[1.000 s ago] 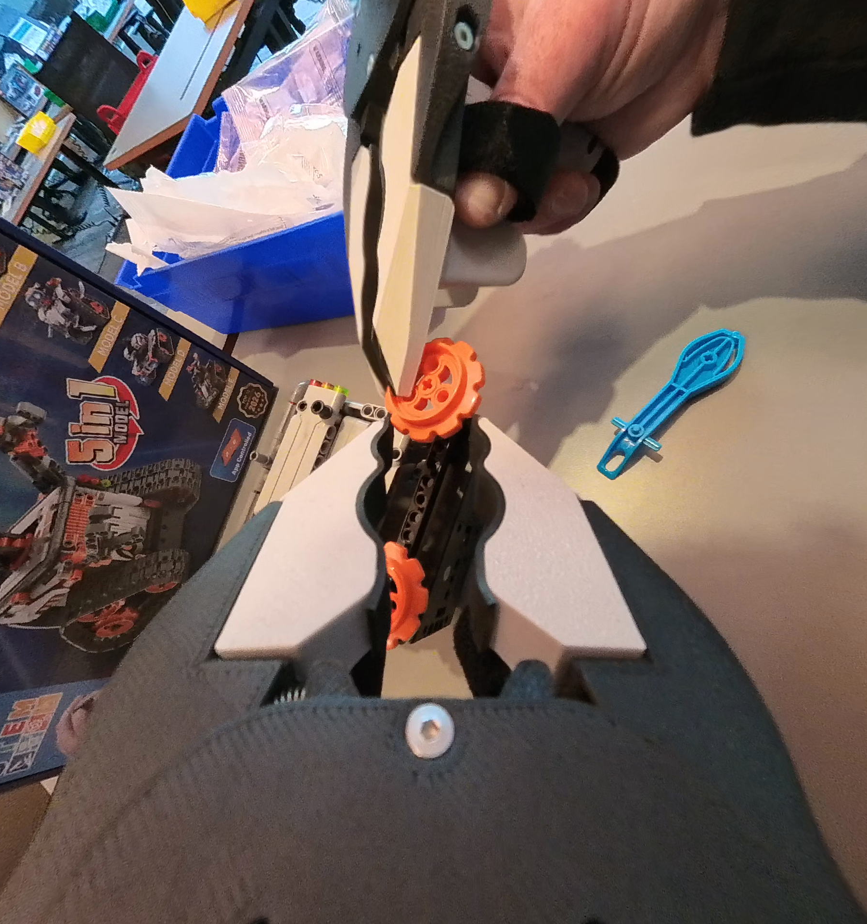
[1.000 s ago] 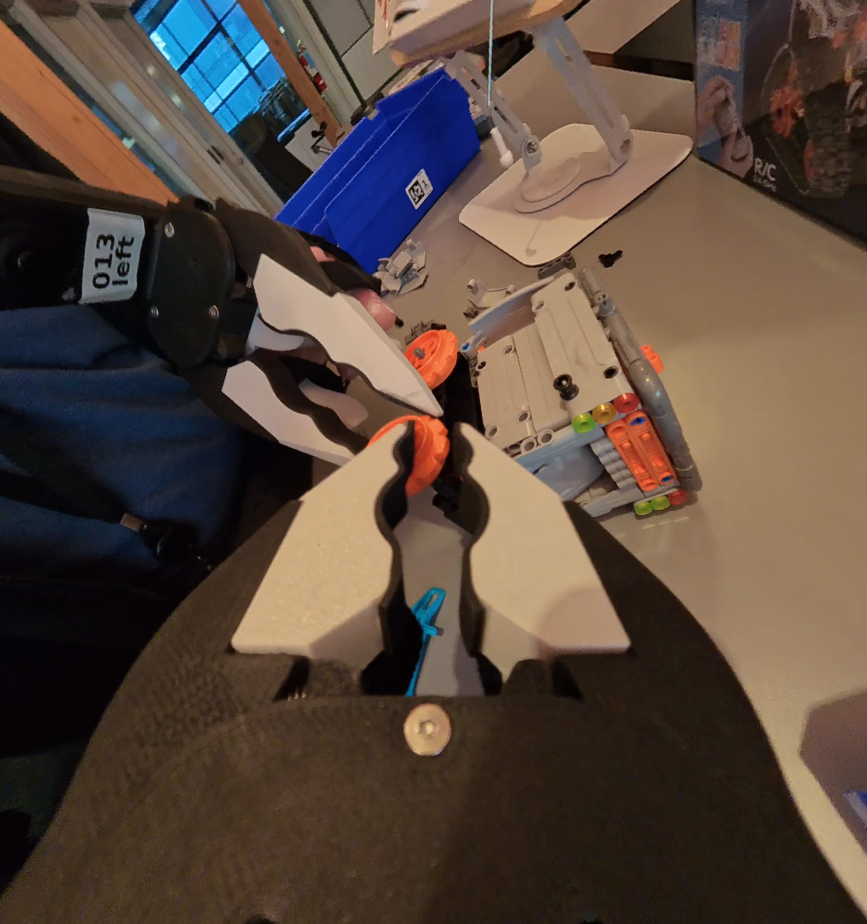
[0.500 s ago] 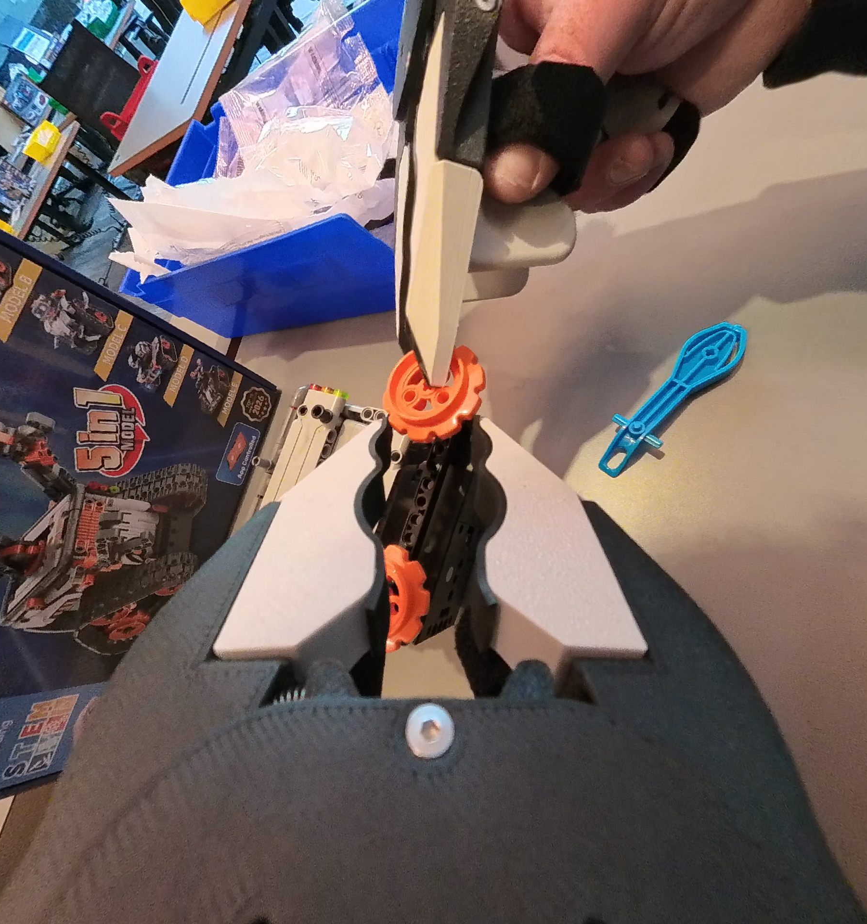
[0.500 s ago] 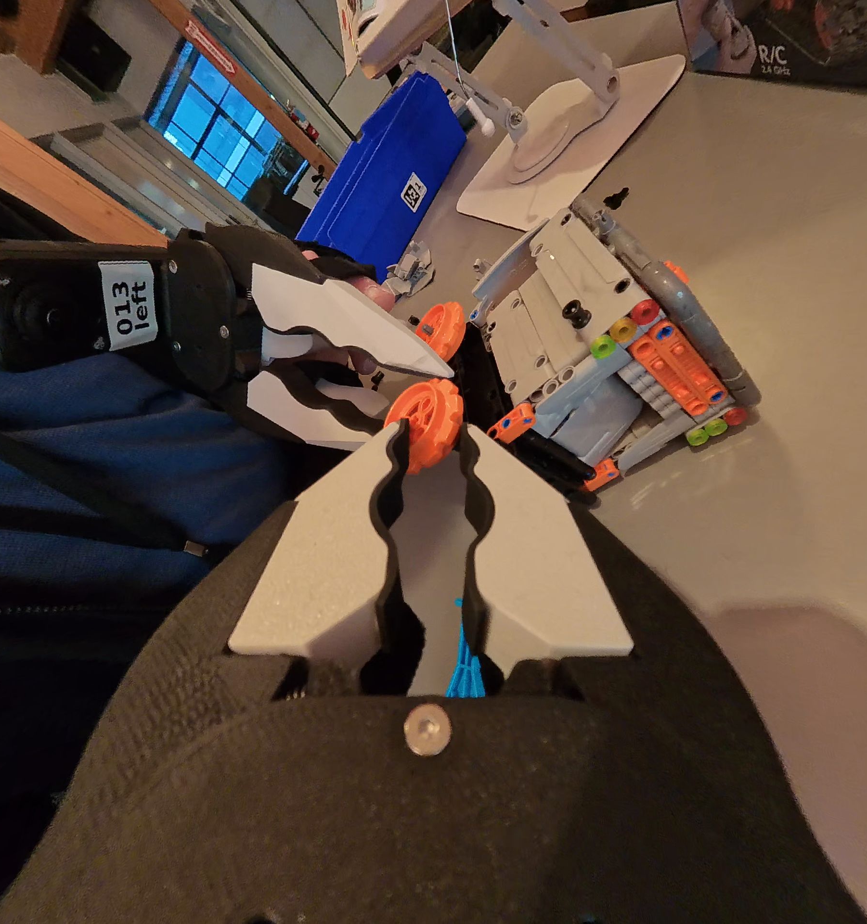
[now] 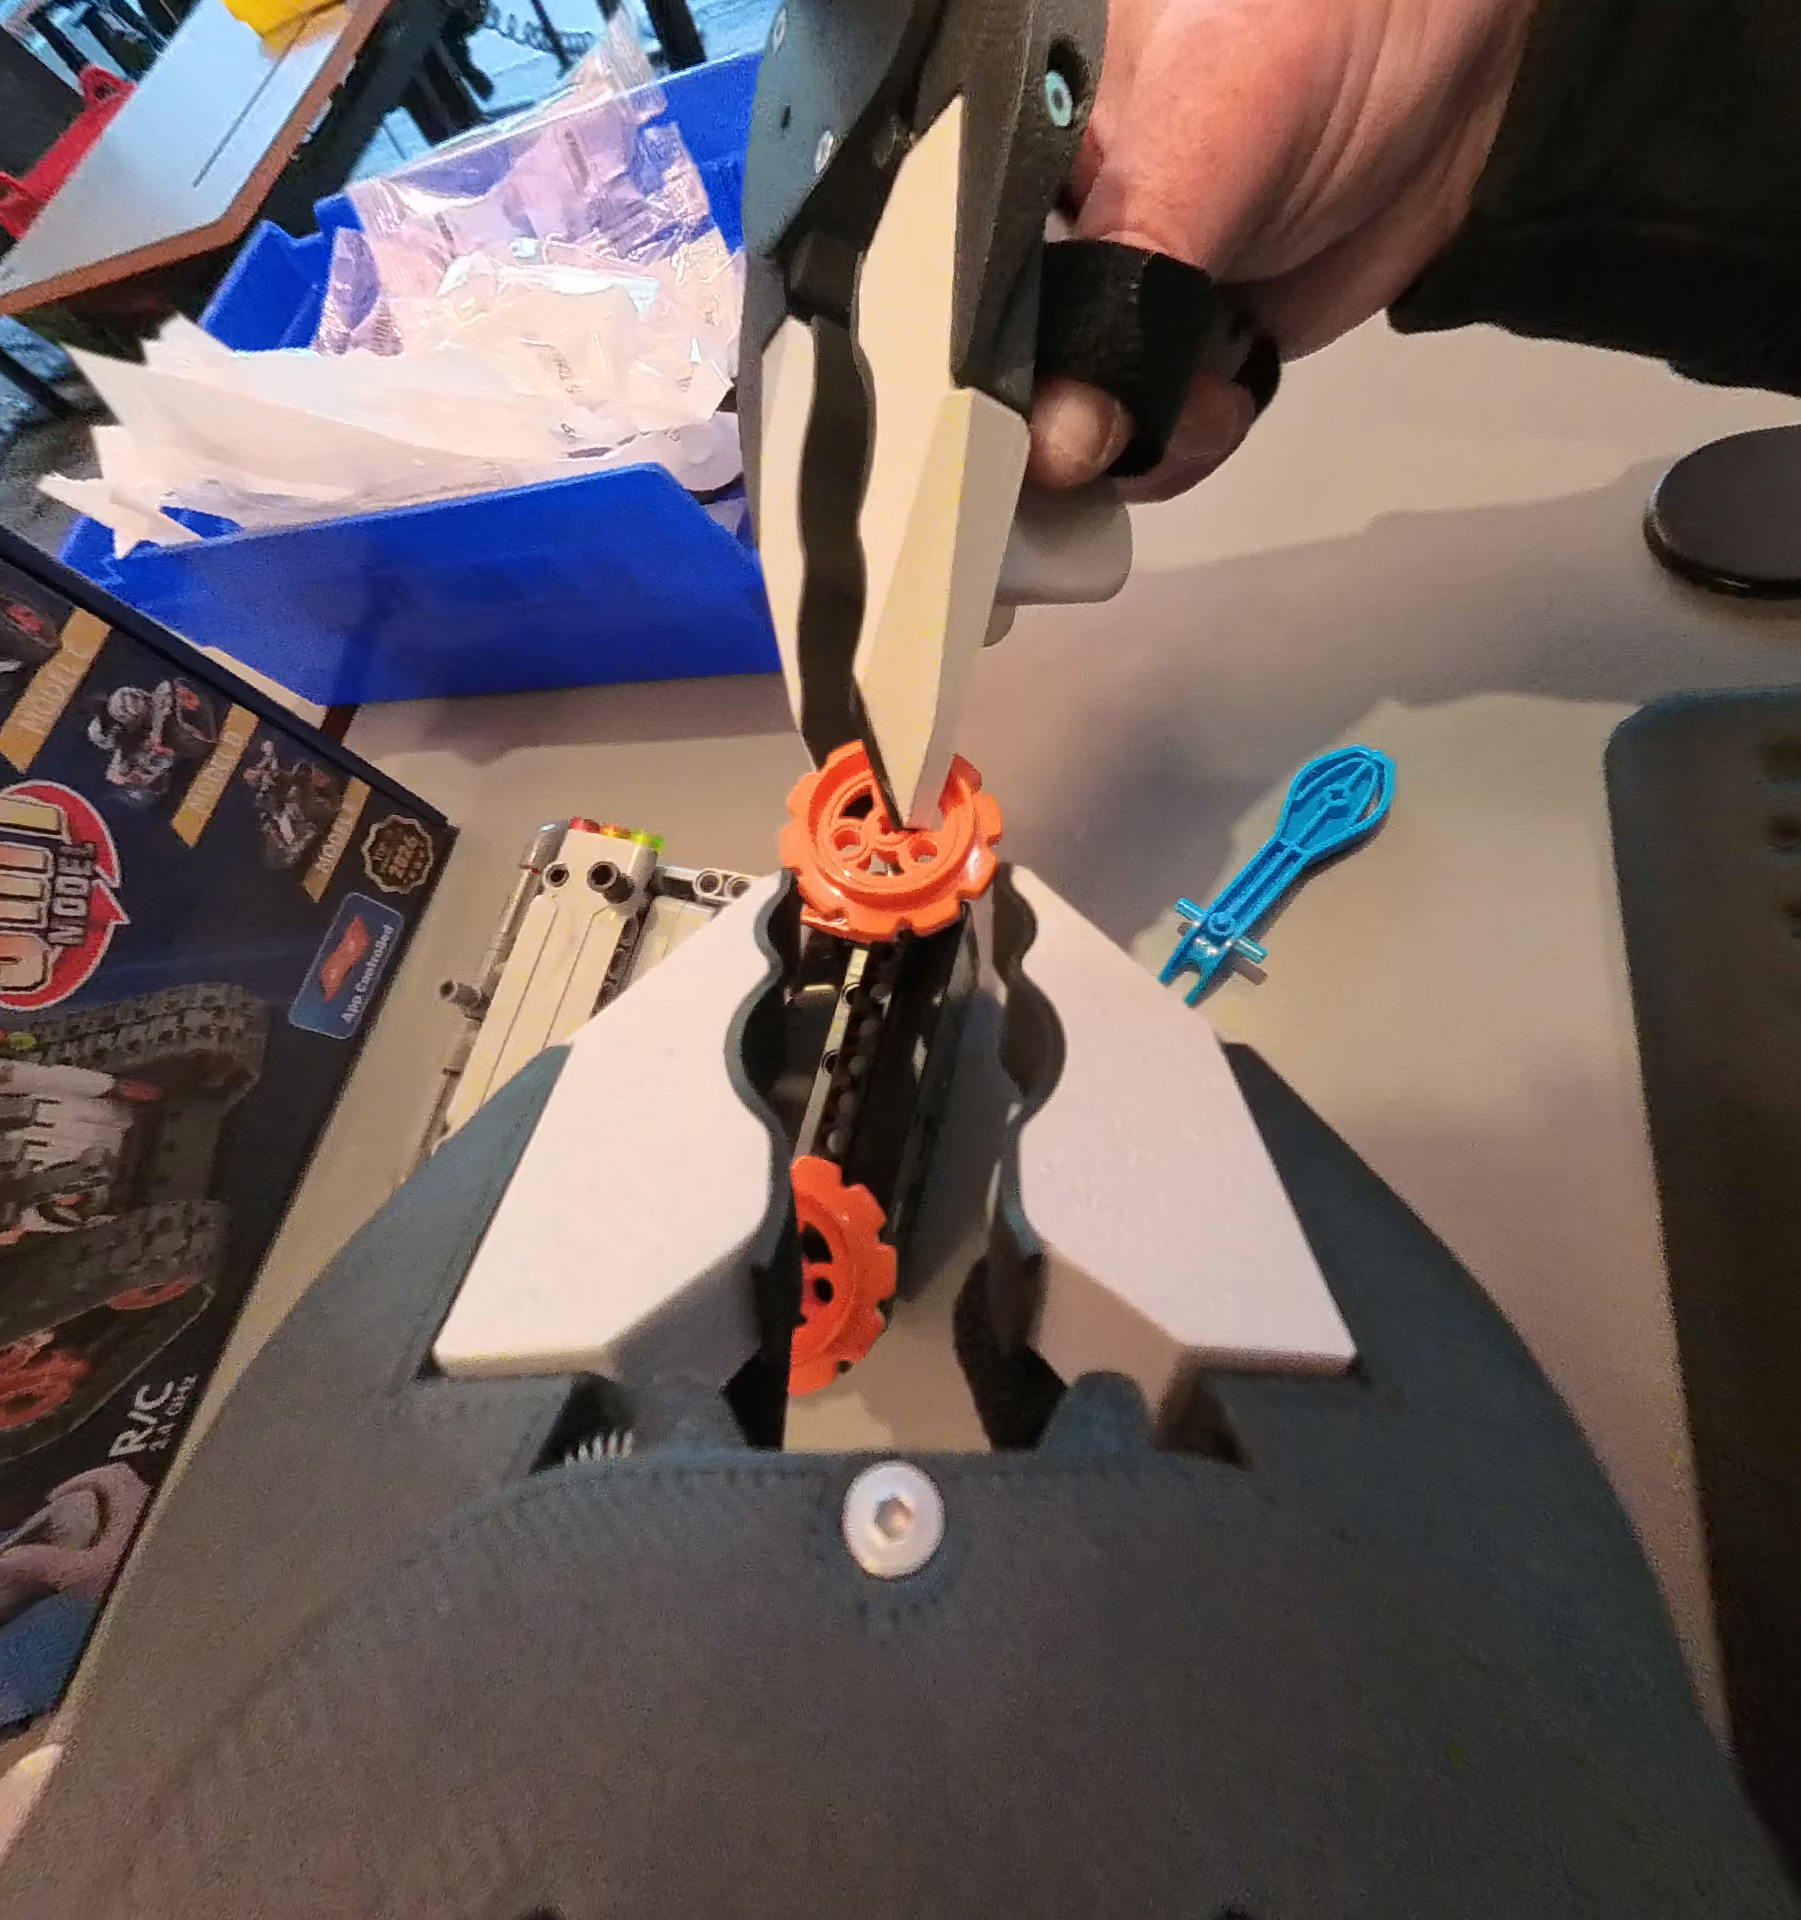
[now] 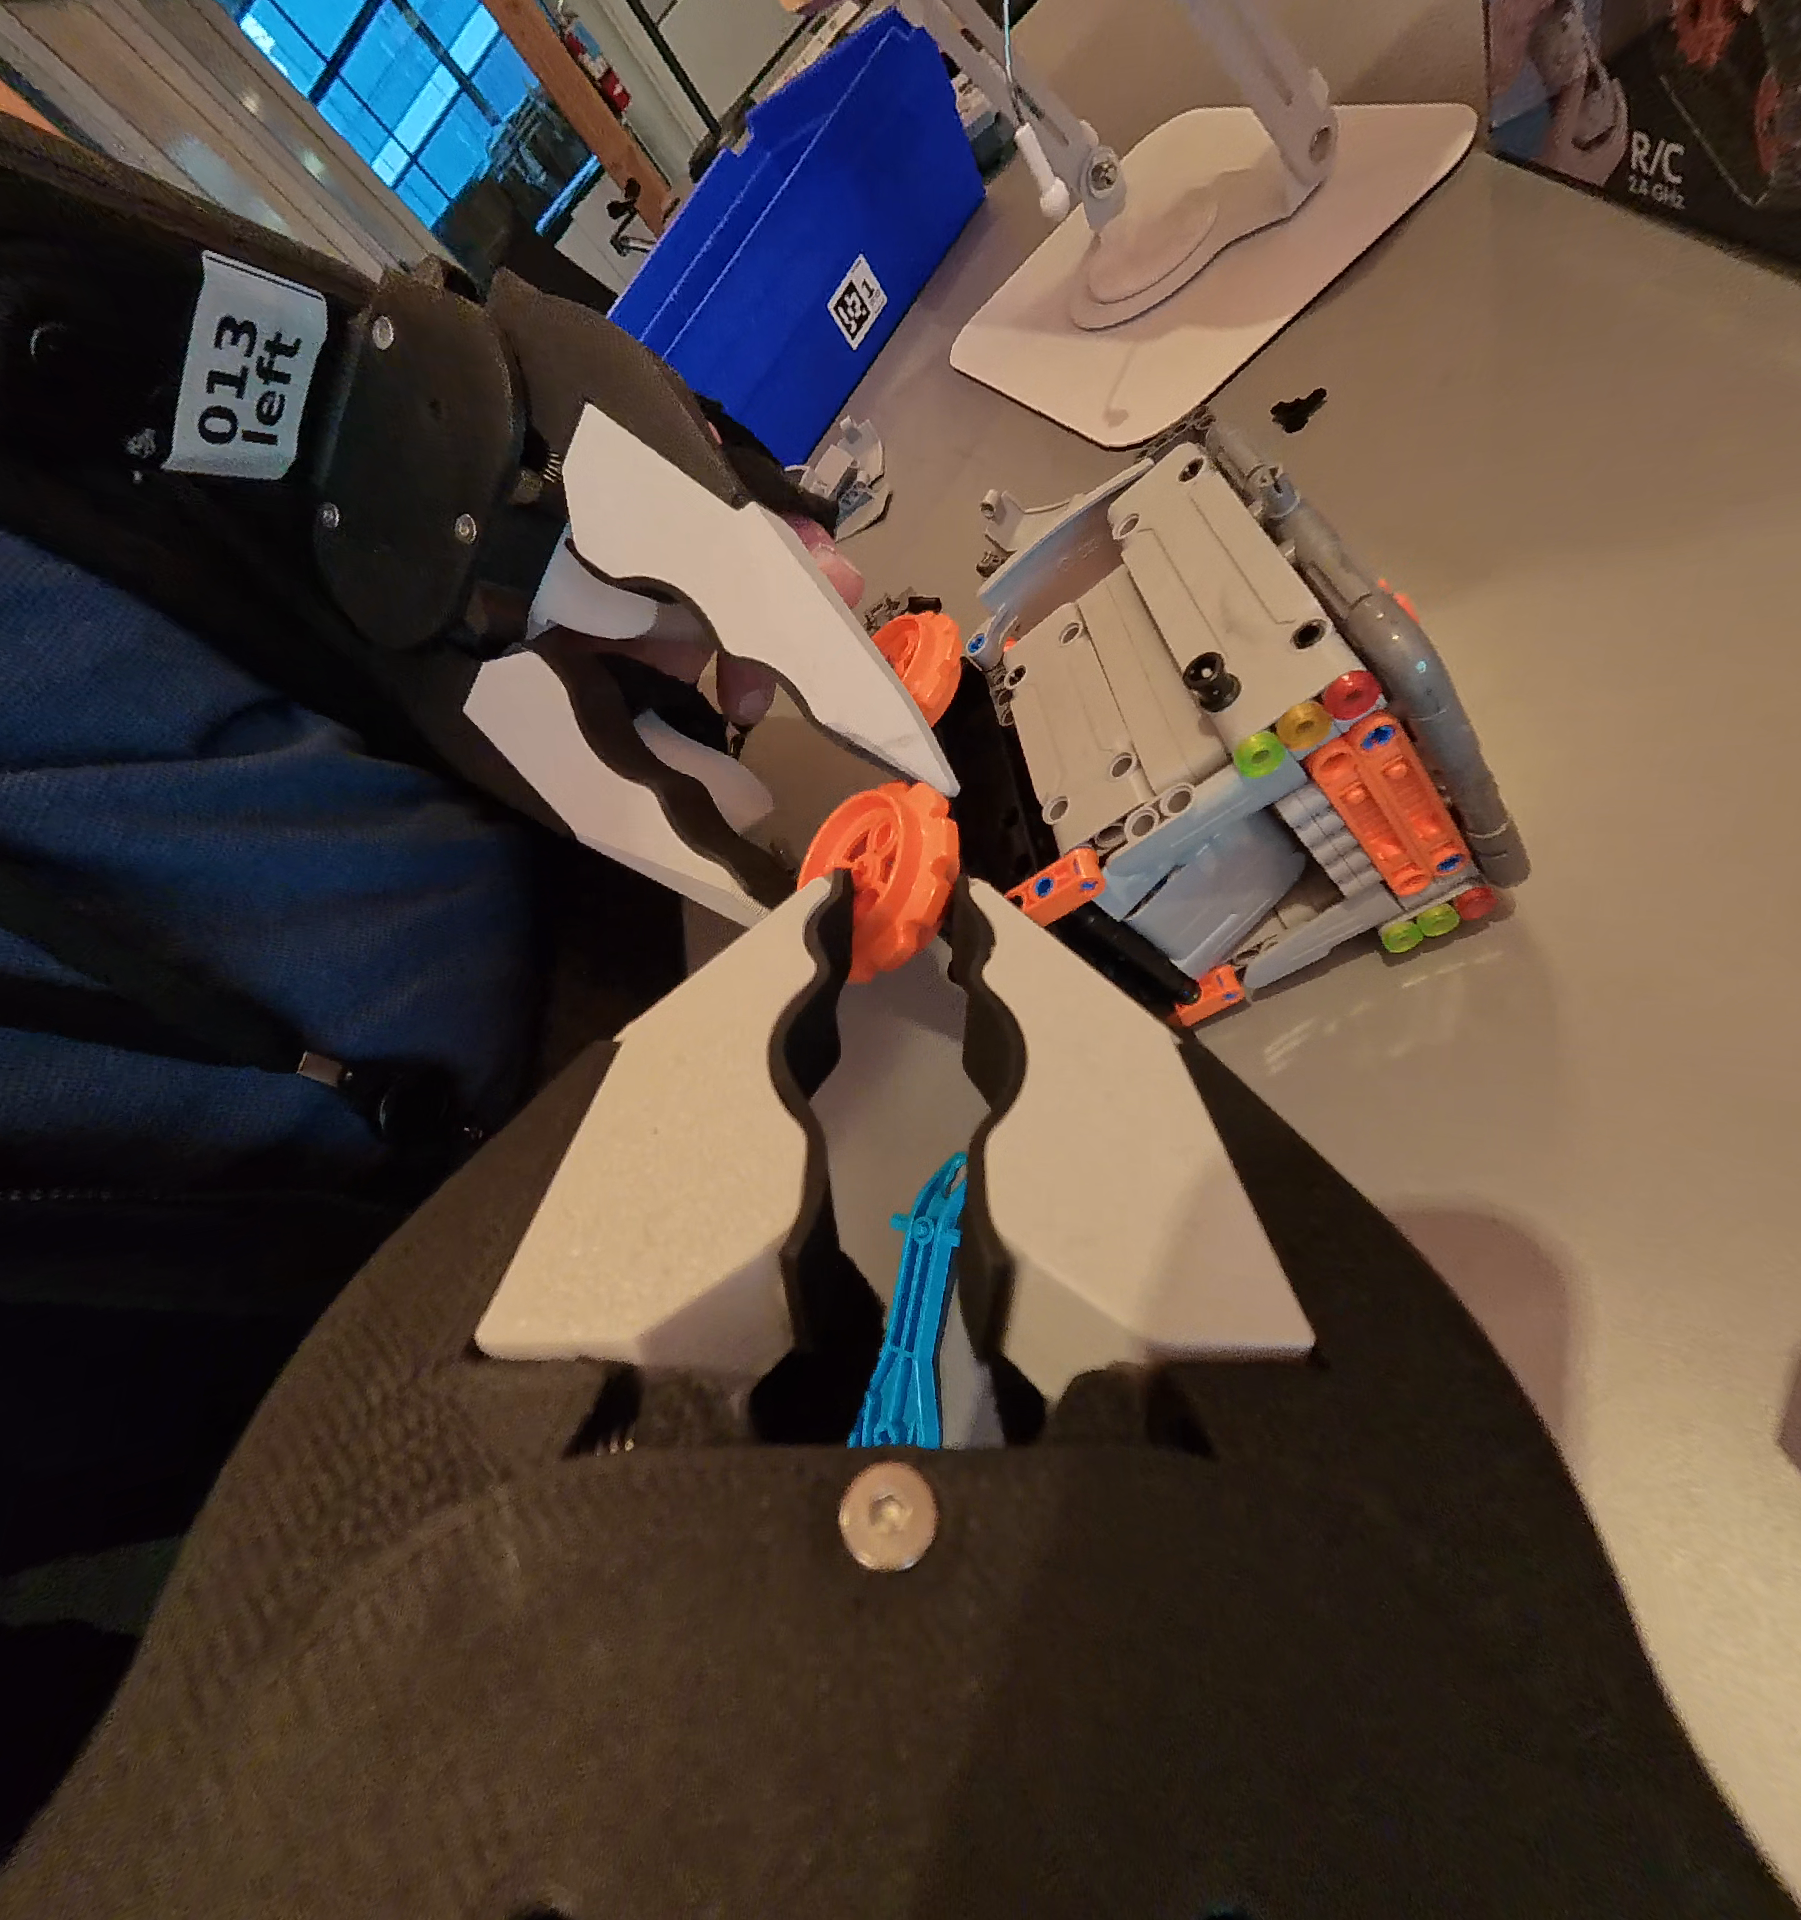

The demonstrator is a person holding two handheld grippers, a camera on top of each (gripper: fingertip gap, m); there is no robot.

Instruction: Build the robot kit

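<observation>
We had the left tool (image 5: 880, 914) clamped on a black studded brick beam (image 5: 880, 1049) carrying two orange toothed plastic wheels. The right tool (image 6: 891, 894) stood slightly parted, its tips pinching the front orange toothed wheel (image 6: 880, 868). Beyond sat the grey brick-built vehicle body (image 6: 1218, 717) on the desk (image 6: 1602, 727), a blue plastic lever tool (image 5: 1280, 862) lay aside, a blue bin (image 6: 802, 249) farther back.

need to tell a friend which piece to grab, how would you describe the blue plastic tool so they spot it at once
Start at the grey table, right of the left hand-held gripper that is clamped on the black part with orange wheels. The blue plastic tool lies flat there, alone. It is the only light blue piece: thin, spoon-shaped, with a forked end.
</observation>
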